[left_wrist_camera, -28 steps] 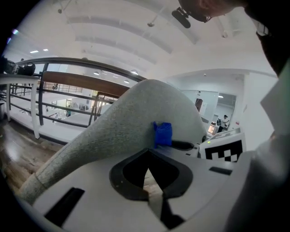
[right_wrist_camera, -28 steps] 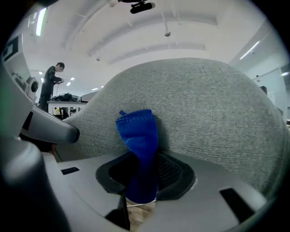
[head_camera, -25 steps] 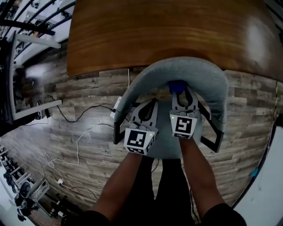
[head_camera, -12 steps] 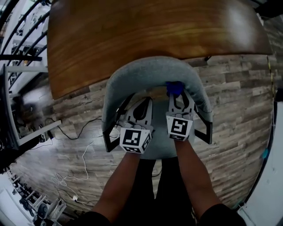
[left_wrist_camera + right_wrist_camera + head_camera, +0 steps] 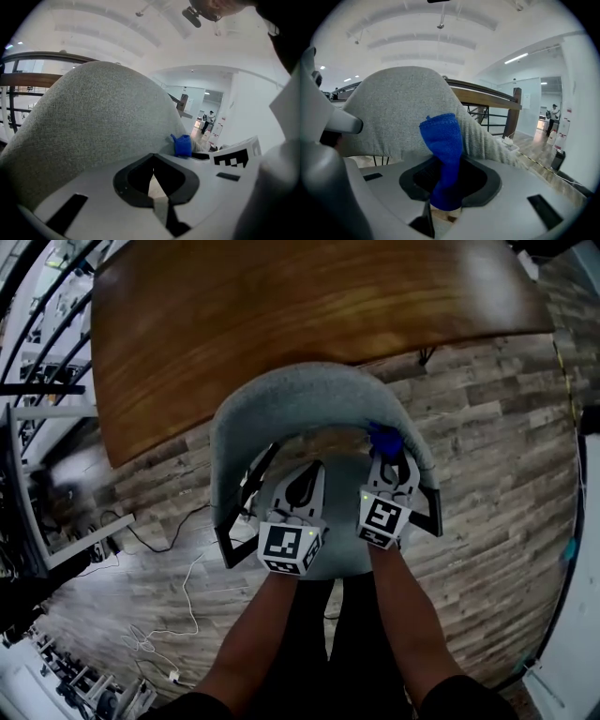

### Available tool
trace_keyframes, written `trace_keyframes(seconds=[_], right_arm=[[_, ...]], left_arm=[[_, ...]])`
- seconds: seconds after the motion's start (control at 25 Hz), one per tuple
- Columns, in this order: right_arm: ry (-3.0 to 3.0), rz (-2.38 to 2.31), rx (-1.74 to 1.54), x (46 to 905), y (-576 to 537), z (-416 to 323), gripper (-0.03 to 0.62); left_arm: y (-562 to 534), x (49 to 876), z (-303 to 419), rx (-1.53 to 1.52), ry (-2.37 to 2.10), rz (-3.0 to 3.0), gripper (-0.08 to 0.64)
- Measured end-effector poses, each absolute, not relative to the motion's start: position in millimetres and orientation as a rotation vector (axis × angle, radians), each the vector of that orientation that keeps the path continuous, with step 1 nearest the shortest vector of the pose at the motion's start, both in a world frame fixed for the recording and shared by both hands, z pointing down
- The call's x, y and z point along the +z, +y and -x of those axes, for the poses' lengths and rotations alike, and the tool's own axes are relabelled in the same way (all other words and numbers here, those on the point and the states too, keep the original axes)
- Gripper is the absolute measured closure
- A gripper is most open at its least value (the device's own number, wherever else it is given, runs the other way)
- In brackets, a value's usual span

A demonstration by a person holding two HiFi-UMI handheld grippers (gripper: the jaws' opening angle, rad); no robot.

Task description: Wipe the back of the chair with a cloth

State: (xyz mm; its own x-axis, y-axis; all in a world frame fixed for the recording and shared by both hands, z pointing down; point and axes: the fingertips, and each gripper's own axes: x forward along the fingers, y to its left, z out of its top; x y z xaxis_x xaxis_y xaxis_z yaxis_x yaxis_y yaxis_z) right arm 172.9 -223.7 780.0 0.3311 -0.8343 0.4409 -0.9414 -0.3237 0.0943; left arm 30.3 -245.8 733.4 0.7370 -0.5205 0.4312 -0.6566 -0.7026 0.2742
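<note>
The grey upholstered chair back (image 5: 309, 395) curves around the seat (image 5: 333, 531) below me. My right gripper (image 5: 387, 463) is shut on a blue cloth (image 5: 382, 438), which is pressed against the inner face of the back near its right end. In the right gripper view the cloth (image 5: 443, 150) stands up from the closed jaws (image 5: 446, 187) against the grey fabric (image 5: 393, 108). My left gripper (image 5: 298, 486) hovers over the seat, shut and empty. Its view shows the jaws (image 5: 153, 163) met, the chair back (image 5: 93, 126) close ahead and the cloth (image 5: 183, 146) off to the right.
A large wooden table (image 5: 281, 306) stands just beyond the chair. Black chair frame arms (image 5: 230, 540) (image 5: 433, 512) flank the seat. Cables (image 5: 178, 587) lie on the plank floor at left. Black railings (image 5: 37, 334) run along the far left.
My right gripper has slid the blue cloth rightward along the chair back, from its middle toward the right end. The left gripper stays shut over the seat.
</note>
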Motion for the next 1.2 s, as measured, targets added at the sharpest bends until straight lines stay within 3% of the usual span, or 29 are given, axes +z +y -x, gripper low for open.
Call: trace_keyframes(seconds=[0.72, 1.2], right_arm=[[-1.459, -2.311, 0.483, 764.2, -146.0, -184.0, 0.476], [-2.043, -2.079, 0.167, 603.0, -129.5, -57.9, 0.476]], left_arm=[[-200.6, 706.0, -7.0, 0.452, -0.862, -2.556, 0.561], [-159.6, 609.2, 34.9, 0.407, -0.86, -2.709, 0.561]])
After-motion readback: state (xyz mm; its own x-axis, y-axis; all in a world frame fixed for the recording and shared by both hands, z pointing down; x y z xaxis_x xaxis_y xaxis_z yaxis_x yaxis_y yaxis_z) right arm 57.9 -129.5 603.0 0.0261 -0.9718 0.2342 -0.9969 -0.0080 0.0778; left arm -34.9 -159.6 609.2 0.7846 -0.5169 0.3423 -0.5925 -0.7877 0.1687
